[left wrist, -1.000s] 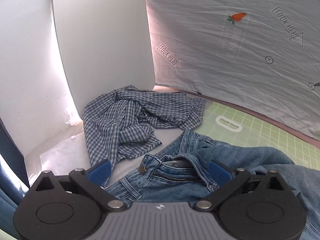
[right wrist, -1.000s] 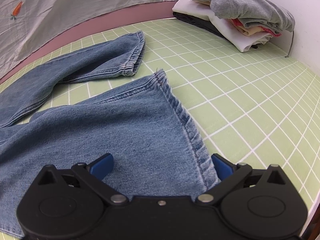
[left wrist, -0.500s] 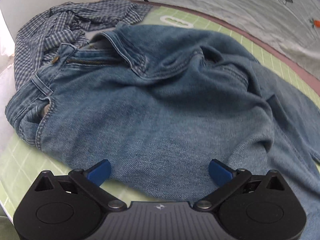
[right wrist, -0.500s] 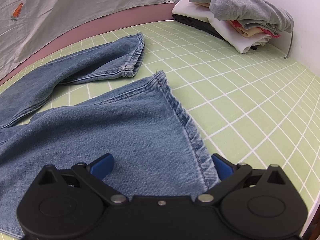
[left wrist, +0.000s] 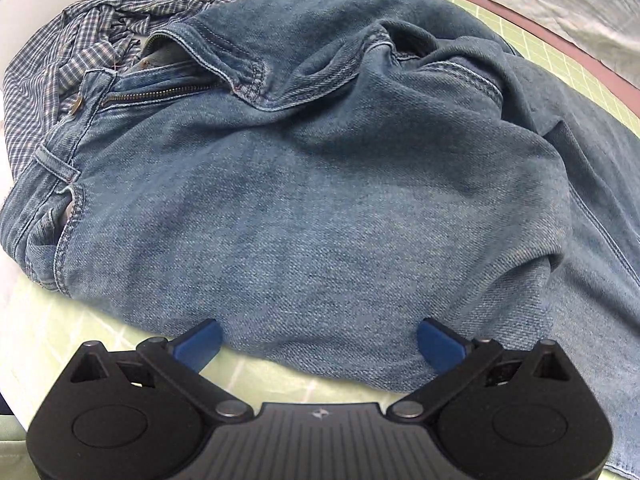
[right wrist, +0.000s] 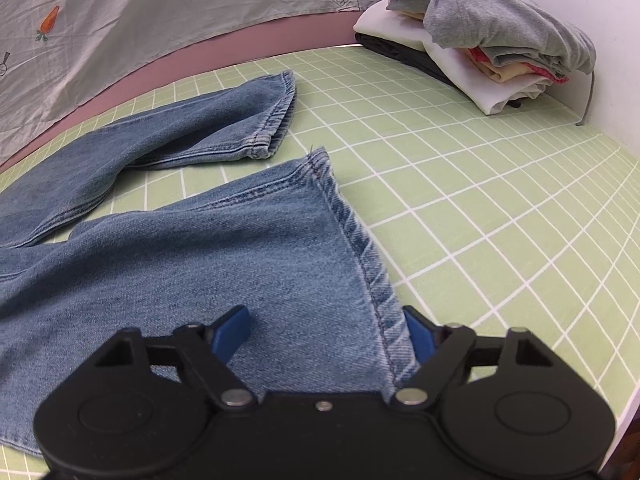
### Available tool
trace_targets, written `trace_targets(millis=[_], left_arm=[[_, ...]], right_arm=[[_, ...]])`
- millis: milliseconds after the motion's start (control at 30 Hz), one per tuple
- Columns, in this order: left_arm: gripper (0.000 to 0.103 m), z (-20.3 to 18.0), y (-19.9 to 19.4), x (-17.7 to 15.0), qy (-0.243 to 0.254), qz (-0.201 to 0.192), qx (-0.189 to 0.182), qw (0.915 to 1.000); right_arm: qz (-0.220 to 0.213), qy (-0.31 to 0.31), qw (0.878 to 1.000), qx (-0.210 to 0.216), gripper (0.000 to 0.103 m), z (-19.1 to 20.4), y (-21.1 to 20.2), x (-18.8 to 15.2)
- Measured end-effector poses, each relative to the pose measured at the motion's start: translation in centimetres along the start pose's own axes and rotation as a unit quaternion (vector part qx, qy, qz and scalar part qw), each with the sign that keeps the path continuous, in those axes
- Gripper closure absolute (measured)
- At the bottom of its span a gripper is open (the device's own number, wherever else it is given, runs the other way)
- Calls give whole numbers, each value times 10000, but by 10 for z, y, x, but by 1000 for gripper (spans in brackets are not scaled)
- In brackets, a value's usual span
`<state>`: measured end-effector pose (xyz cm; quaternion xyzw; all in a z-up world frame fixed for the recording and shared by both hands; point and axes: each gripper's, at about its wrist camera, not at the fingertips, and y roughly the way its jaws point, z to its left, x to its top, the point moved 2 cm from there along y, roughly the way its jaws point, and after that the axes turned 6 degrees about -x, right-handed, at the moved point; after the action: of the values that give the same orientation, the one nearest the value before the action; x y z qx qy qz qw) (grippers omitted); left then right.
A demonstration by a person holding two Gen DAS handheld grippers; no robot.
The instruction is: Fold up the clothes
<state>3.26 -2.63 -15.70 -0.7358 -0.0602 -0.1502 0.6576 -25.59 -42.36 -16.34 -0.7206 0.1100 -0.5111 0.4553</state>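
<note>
Both claws spread over jeans on the bench
Left claw [left wrist: 318, 338] gapes at the jeans [left wrist: 320, 184] seat; right claw [right wrist: 326, 330] straddles the leg hem [right wrist: 360, 248], folded pile [right wrist: 480, 40] far ahead.

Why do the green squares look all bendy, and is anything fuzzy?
Right wrist view: the fisheye lens curves the mat's grid lines, yet the picture is sharp. Left wrist view: the jeans bulge like a ball, and the mat's left edge is washed-out and soft.
</note>
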Motion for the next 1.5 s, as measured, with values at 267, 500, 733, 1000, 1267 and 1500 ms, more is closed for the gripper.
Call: trace_targets(millis=[267, 500, 733, 1000, 1267, 1500], left_arm=[[0, 2, 0, -4, -157, 219, 48, 9996], [0, 8, -1, -11, -369, 500, 9, 9981], [0, 10, -8, -30, -492, 550, -40, 9973], [0, 5, -18, -58, -263, 604, -77, 9978], [0, 5, -27, -79, -129, 609, -62, 9980], [0, 8, -39, -95, -214, 365, 24, 9991]], right_arm=[[-19, -288, 9992, 269, 80, -17, 0, 7], [-179, -814, 9960, -310, 93, -54, 19, 28], [-226, -1189, 9894, -809, 101, -97, 39, 46], [-246, -1874, 9751, -1156, 101, -119, 55, 51], [-241, -1804, 9749, -1279, 101, -122, 61, 57], [-55, -65, 9966, -823, 80, -150, 54, 64]])
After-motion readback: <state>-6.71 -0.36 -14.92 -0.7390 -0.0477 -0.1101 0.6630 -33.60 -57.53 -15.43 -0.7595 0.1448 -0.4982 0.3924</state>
